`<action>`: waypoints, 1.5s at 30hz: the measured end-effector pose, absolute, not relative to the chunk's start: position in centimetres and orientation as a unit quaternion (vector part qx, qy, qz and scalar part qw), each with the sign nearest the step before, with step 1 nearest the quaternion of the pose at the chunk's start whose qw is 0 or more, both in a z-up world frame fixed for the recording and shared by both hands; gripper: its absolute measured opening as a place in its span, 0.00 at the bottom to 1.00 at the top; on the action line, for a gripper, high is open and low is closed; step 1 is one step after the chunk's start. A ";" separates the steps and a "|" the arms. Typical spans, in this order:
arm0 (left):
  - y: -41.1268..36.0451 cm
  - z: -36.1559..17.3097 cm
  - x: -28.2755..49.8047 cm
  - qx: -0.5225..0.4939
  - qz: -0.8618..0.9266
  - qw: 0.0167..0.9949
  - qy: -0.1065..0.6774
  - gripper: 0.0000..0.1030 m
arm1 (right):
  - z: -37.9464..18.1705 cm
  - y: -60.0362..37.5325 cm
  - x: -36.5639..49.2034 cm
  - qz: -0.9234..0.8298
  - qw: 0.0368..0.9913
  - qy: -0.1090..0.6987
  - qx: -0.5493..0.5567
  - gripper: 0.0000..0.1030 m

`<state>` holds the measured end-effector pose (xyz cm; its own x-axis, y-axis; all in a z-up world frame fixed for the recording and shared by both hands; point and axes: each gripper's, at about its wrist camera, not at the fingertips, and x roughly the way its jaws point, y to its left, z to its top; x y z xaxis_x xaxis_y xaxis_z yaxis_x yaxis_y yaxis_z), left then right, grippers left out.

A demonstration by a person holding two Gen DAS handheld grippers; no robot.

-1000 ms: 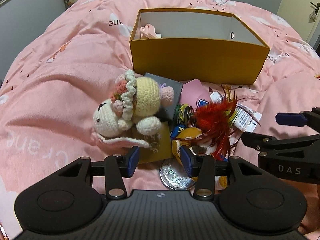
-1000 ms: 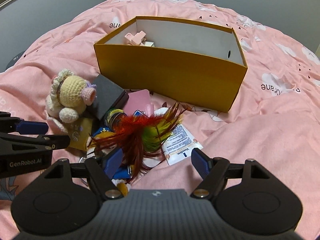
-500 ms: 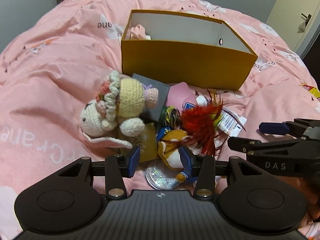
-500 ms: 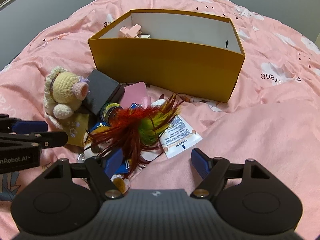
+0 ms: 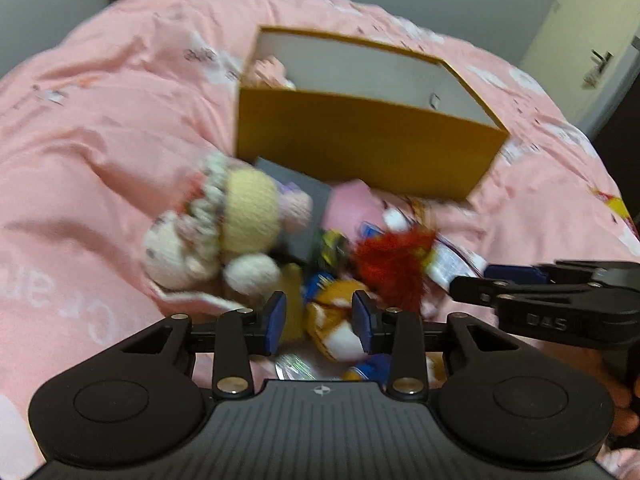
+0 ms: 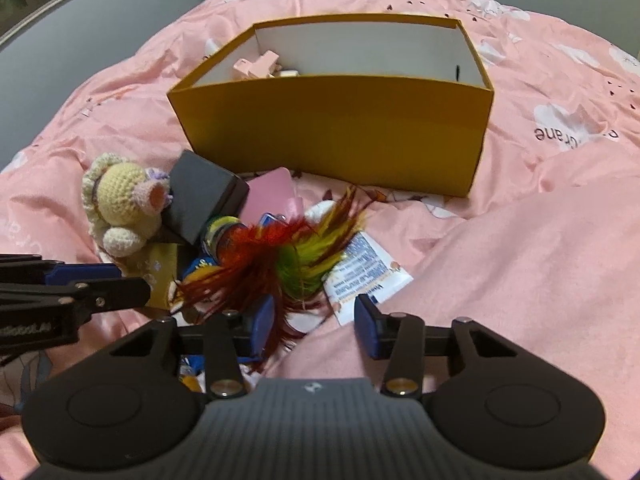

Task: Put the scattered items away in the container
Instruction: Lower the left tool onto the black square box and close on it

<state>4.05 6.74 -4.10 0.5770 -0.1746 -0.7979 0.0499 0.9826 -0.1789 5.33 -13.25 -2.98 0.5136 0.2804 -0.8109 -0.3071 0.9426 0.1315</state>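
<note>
Two hand-held grippers over a heap of small things on a pink bed, yellow box behind.

Left gripper (image 5: 319, 318): jaws just closing, an orange and white soft toy (image 5: 334, 320) between the pads; whether they press it is lost in blur. Right gripper (image 6: 314, 322): jaws just closing, spread with a clear gap, red feathers (image 6: 256, 268) brushing its left pad, nothing pinched. Heap, on the pink duvet (image 6: 520, 264) just in front of the yellow box (image 6: 336, 136): crocheted doll (image 6: 120, 200), dark box (image 6: 204, 196), pink card (image 6: 268, 192), printed sachet (image 6: 368, 276), small jar (image 6: 220, 232). Inside the box: a pink clip (image 6: 256, 65) at the left end.
</note>
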 end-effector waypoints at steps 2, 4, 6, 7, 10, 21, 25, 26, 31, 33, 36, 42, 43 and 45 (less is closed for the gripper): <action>7.0 -4.0 4.2 -0.067 -0.065 0.890 0.446 0.41 | -2.7 -13.3 5.5 0.178 0.875 0.450 -0.009 0.45; 6.8 -3.9 4.5 -0.067 -0.085 0.891 0.442 0.40 | -2.5 -13.2 6.0 0.184 0.879 0.440 -0.006 0.44; 5.9 -3.8 4.8 -0.050 -0.102 0.892 0.438 0.41 | -2.4 -13.2 6.5 0.191 0.879 0.437 -0.002 0.41; 5.3 -3.8 5.0 -0.036 -0.109 0.893 0.434 0.40 | -2.4 -13.1 6.9 0.193 0.878 0.437 -0.001 0.39; 3.6 -3.9 5.6 0.002 -0.127 0.900 0.417 0.41 | -2.8 -13.2 8.1 0.193 0.877 0.439 0.002 0.37; 1.7 -5.6 10.7 0.051 -0.095 0.904 0.414 0.41 | -3.9 -12.5 12.5 0.195 0.872 0.448 0.006 0.32; 0.9 -6.3 11.8 0.090 -0.068 0.902 0.416 0.44 | -4.5 -11.9 14.1 0.202 0.867 0.455 0.004 0.32; 0.7 -6.6 11.8 0.103 -0.061 0.902 0.416 0.50 | -4.7 -11.8 14.4 0.201 0.866 0.457 0.002 0.32; -0.7 -8.3 11.8 0.176 -0.042 0.893 0.412 0.65 | -6.0 -12.1 15.9 0.201 0.859 0.470 0.009 0.32; -1.4 -9.0 11.8 0.213 -0.032 0.886 0.411 0.66 | -6.4 -12.1 16.3 0.203 0.856 0.475 0.014 0.32; -2.1 -10.0 12.0 0.258 -0.007 0.875 0.409 0.66 | -6.9 -12.1 16.7 0.207 0.853 0.479 0.018 0.32; -1.6 -10.6 12.5 0.270 0.013 0.870 0.412 0.70 | -7.5 -12.2 17.0 0.213 0.849 0.482 0.025 0.32; -1.4 -10.5 12.4 0.265 0.014 0.871 0.413 0.69 | -7.6 -12.2 17.0 0.215 0.849 0.482 0.027 0.33; -0.5 -10.0 12.1 0.249 0.017 0.875 0.415 0.59 | -7.6 -12.2 17.2 0.218 0.849 0.481 0.030 0.33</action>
<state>12.14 -0.52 -9.97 0.6557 0.2355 -0.7173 0.1770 0.8757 0.4493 17.22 -12.25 -7.61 0.4422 0.3986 -0.8035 -0.3403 0.9034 0.2609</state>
